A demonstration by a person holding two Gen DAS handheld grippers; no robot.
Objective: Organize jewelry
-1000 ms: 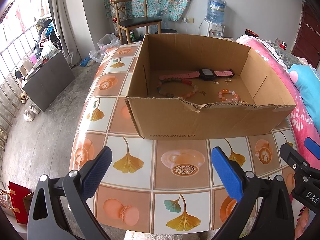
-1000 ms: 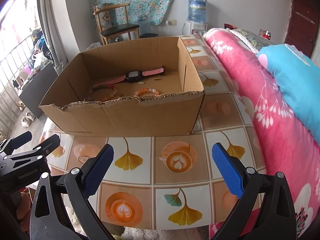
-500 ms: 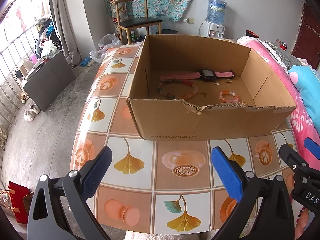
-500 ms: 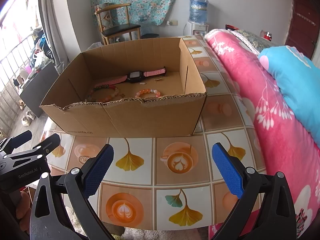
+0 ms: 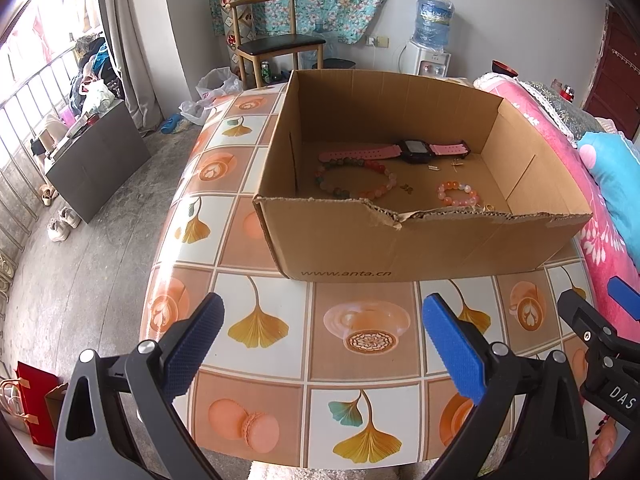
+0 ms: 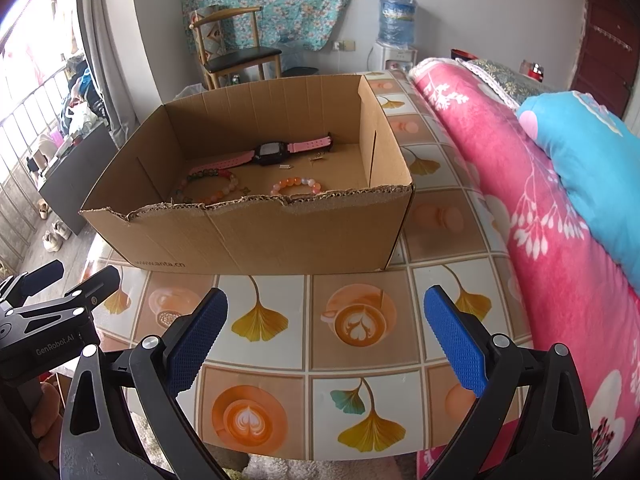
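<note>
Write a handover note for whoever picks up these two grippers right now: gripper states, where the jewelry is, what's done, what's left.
Left gripper: open, empty, above the table's near edge.
Right gripper: open, empty, beside it.
Cardboard box sits on the tiled table. Inside: pink-strapped watch at the back, large multicolour bead bracelet, small pink bead bracelet, and a few tiny pieces, too small to identify.
Done: all visible jewelry is in the box.
Left: possibly tidying inside; nothing lies on the table outside it.
</note>
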